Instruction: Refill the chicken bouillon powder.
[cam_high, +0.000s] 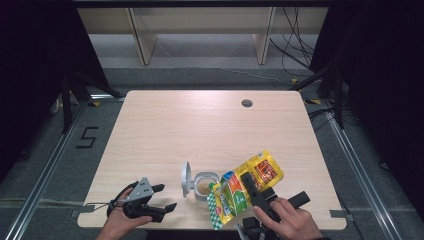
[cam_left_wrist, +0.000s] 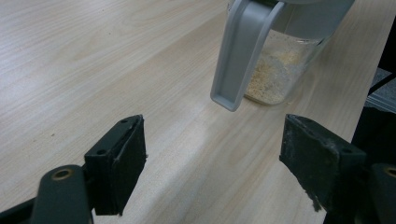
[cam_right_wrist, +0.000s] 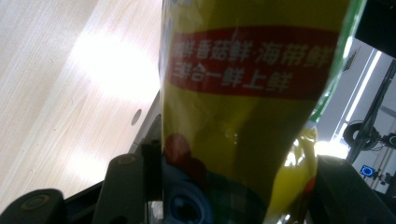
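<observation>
A clear jar (cam_high: 204, 186) with pale granules in its bottom stands near the table's front edge, its grey flip lid (cam_high: 186, 177) hinged open to the left. Over it leans a yellow seasoning pouch (cam_high: 265, 167), lower end toward the jar's mouth, with my right gripper (cam_high: 250, 185) shut on it. In the right gripper view the pouch (cam_right_wrist: 243, 116) sits pressed between both jaws of the right gripper (cam_right_wrist: 233, 186). My left gripper (cam_high: 166, 197) rests left of the jar, open and holding nothing. The left gripper view looks past the left gripper (cam_left_wrist: 212, 163) at the jar (cam_left_wrist: 280, 70) and hanging lid (cam_left_wrist: 240, 51).
The light wooden table (cam_high: 200, 130) has a cable hole (cam_high: 246, 103) at its far right. Wooden shelving (cam_high: 145, 40) and loose cables stand beyond the far edge. Dark frame rails run along both sides of the floor.
</observation>
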